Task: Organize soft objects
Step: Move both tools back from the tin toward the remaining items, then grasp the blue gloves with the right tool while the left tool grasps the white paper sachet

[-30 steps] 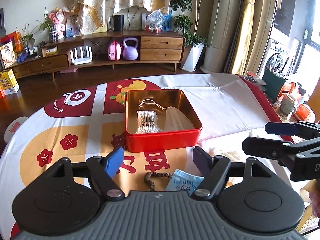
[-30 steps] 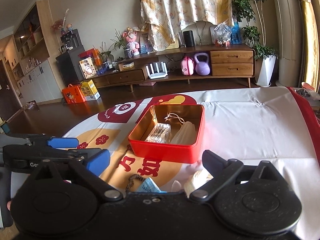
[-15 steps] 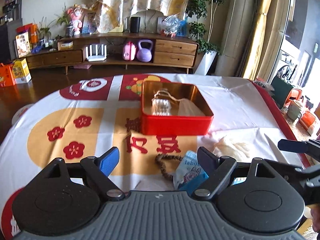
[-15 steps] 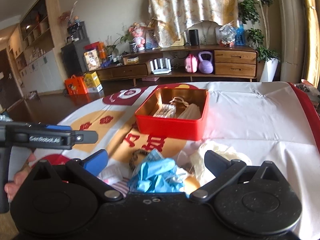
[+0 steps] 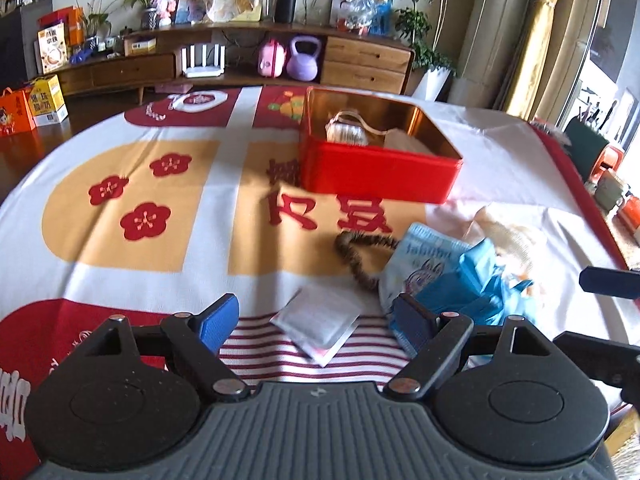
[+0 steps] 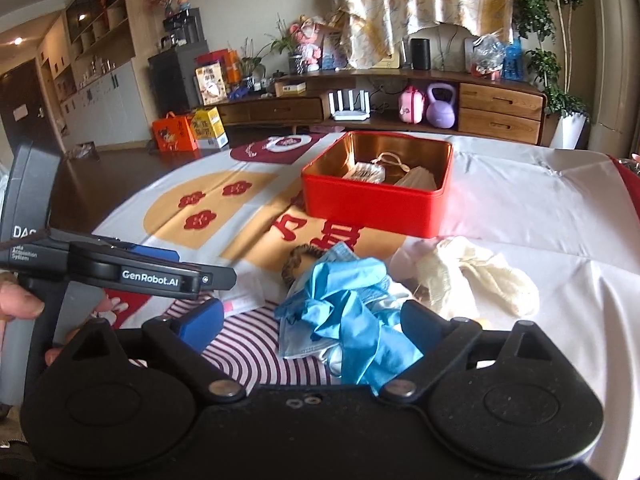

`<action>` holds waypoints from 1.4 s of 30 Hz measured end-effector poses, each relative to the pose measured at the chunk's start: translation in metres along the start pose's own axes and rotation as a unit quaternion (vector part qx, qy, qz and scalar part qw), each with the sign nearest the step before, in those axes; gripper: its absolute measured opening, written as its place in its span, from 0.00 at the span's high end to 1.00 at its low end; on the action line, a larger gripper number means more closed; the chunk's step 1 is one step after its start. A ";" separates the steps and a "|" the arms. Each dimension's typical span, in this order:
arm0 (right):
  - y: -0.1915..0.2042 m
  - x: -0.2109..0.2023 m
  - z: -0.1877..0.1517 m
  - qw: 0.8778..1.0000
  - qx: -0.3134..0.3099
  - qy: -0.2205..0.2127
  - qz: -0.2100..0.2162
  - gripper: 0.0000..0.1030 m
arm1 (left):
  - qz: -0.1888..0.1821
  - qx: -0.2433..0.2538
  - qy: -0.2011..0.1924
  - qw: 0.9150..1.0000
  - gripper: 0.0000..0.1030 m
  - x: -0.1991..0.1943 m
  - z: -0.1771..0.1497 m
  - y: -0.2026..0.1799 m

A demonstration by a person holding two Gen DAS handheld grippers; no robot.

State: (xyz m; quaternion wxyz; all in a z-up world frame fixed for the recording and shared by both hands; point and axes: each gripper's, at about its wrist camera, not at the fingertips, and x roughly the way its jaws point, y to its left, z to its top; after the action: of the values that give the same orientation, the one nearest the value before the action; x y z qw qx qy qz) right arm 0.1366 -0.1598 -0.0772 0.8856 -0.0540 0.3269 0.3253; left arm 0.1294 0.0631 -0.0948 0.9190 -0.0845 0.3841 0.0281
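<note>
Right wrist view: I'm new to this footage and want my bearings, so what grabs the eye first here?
The red tin stands open mid-table, a few items already inside. Nearer the camera, crumpled blue gloves lie in a heap between the fingers of the right gripper, whose jaws are closing but not yet touching them. A cream sock lies just right of the heap.

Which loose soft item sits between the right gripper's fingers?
The crumpled blue glove; the cream sock lies to its right, the brown hair tie beyond it.

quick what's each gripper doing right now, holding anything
left gripper: open, holding nothing, above a white packet.
right gripper: jaws closing, blue gloves between them, not gripped yet.
</note>
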 end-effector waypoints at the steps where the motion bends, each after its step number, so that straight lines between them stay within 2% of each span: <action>1: 0.001 0.002 -0.001 1.000 -0.006 0.004 -0.001 0.12 | 0.001 -0.001 0.002 1.000 0.17 0.003 -0.001 0.002; 3: 0.004 0.007 -0.005 1.000 -0.017 0.011 -0.002 0.17 | 0.002 0.001 0.005 1.000 0.17 0.009 -0.003 0.004; 11: 0.006 0.026 -0.008 0.999 -0.043 0.033 -0.001 0.24 | 0.004 0.033 0.022 0.999 0.17 0.031 -0.010 0.002; 20: 0.003 0.043 -0.003 0.997 -0.068 0.048 0.004 0.33 | 0.008 0.094 0.025 0.995 0.17 0.048 -0.016 -0.006; 24: -0.001 0.051 -0.002 0.996 -0.066 0.054 -0.006 0.39 | 0.003 0.102 0.024 0.995 0.17 0.052 -0.018 -0.004; 31: -0.003 0.058 0.001 0.996 -0.067 0.050 -0.025 0.43 | 0.002 0.112 0.014 0.994 0.17 0.055 -0.016 -0.005; 33: -0.004 0.060 0.001 0.996 -0.063 0.051 -0.029 0.47 | 0.001 0.116 0.012 0.993 0.18 0.055 -0.017 -0.006; 35: -0.006 0.061 0.001 0.996 -0.059 0.050 -0.032 0.51 | -0.003 0.118 0.009 0.993 0.22 0.054 -0.018 -0.006; 38: -0.008 0.064 0.001 0.996 -0.053 0.051 -0.041 0.63 | -0.004 0.127 0.004 0.992 0.32 0.051 -0.020 -0.010; 42: -0.011 0.063 0.000 0.997 -0.041 0.051 -0.045 0.74 | 0.003 0.147 -0.004 0.989 0.43 0.048 -0.021 -0.017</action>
State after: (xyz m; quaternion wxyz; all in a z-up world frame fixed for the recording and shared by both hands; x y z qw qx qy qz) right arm 0.1800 -0.1343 -0.1172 0.8789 -0.1218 0.3547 0.2949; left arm 0.1504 0.0419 -0.1417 0.9231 0.0529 0.3802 -0.0251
